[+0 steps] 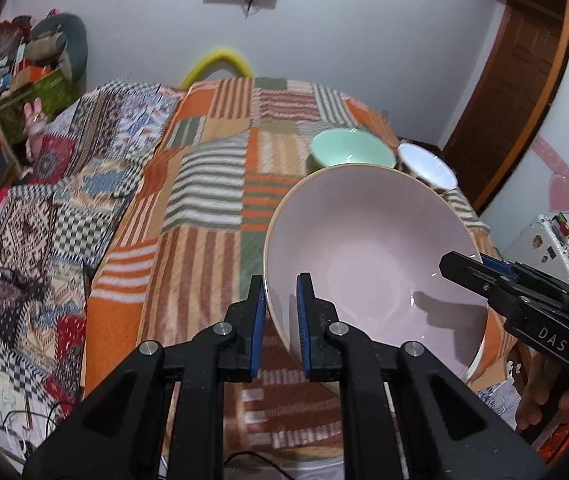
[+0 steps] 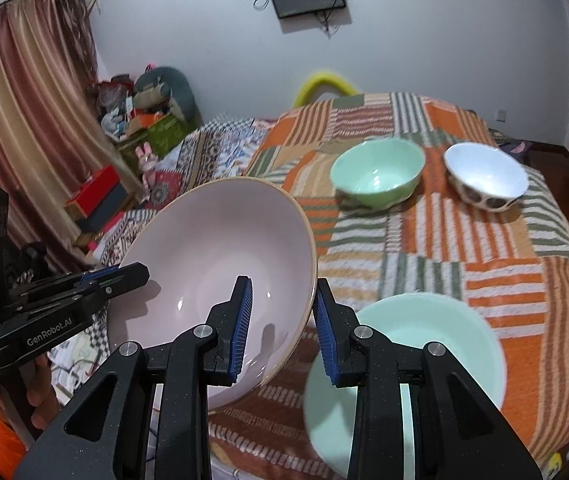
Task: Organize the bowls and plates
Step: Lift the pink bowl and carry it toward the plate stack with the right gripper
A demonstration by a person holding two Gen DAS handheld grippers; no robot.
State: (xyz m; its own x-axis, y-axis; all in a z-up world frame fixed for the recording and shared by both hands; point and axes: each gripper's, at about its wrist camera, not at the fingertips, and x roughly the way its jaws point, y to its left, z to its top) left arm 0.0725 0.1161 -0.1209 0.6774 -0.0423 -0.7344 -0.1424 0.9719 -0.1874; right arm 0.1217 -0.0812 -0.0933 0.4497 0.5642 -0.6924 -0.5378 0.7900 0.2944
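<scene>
Large pink bowl [image 1: 368,248], rigid, smooth, breakable ceramic, held clamped at opposite rims by left tool [image 1: 280,328] and right tool [image 2: 282,332].

The left gripper [image 1: 280,312] clamps the pink bowl's [image 1: 372,248] near rim, while the right gripper [image 1: 460,266] grips its far side. A green bowl [image 1: 350,152] and white bowl [image 1: 426,166] sit beyond on the striped blanket [image 1: 204,184].

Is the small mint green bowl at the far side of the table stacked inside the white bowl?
No, the small mint green bowl stands beside the white bowl on the striped cloth, apart from it.
</scene>
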